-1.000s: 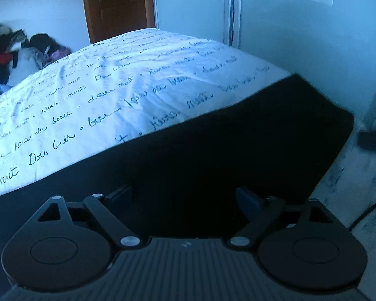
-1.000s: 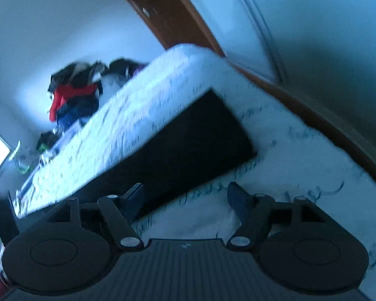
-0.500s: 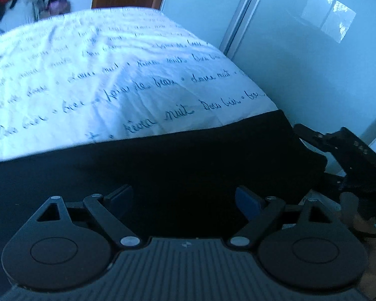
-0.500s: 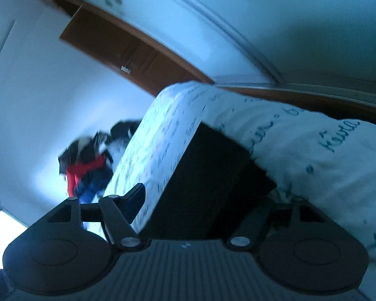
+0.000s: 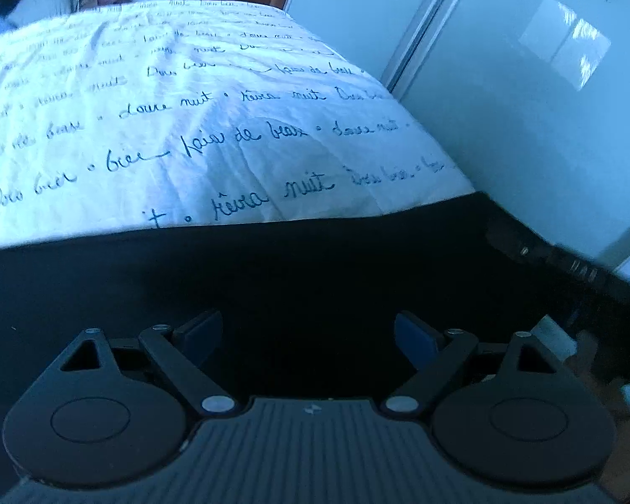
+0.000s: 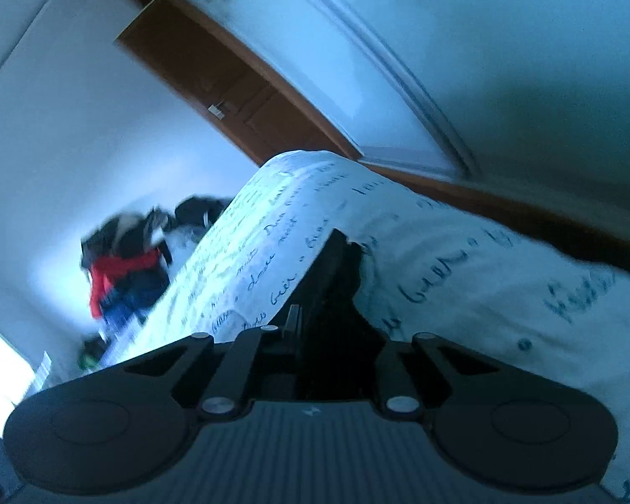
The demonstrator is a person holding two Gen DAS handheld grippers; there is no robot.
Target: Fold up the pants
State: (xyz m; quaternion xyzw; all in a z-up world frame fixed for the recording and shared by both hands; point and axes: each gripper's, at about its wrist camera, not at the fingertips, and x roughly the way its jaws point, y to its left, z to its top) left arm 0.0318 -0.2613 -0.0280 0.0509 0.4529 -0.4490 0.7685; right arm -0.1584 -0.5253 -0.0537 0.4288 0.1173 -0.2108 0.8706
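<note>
Black pants (image 5: 294,269) lie flat along the near edge of a bed with a white sheet printed with blue handwriting (image 5: 189,126). My left gripper (image 5: 308,334) is open and hovers just above the pants' middle, its blue pads apart. My right gripper (image 6: 327,332) is shut on the pants' end (image 6: 336,277), seen edge-on in the right wrist view. The right gripper also shows in the left wrist view (image 5: 567,269) at the pants' right end.
A pale wardrobe with sliding doors (image 5: 525,84) stands right of the bed. A brown wooden door (image 6: 231,96) is at the far end. A pile of clothes, some red (image 6: 122,269), lies beyond the bed's far left.
My right gripper has moved onto the pants' end and closed on it. My left gripper stayed open and drifted slightly over the pants.
</note>
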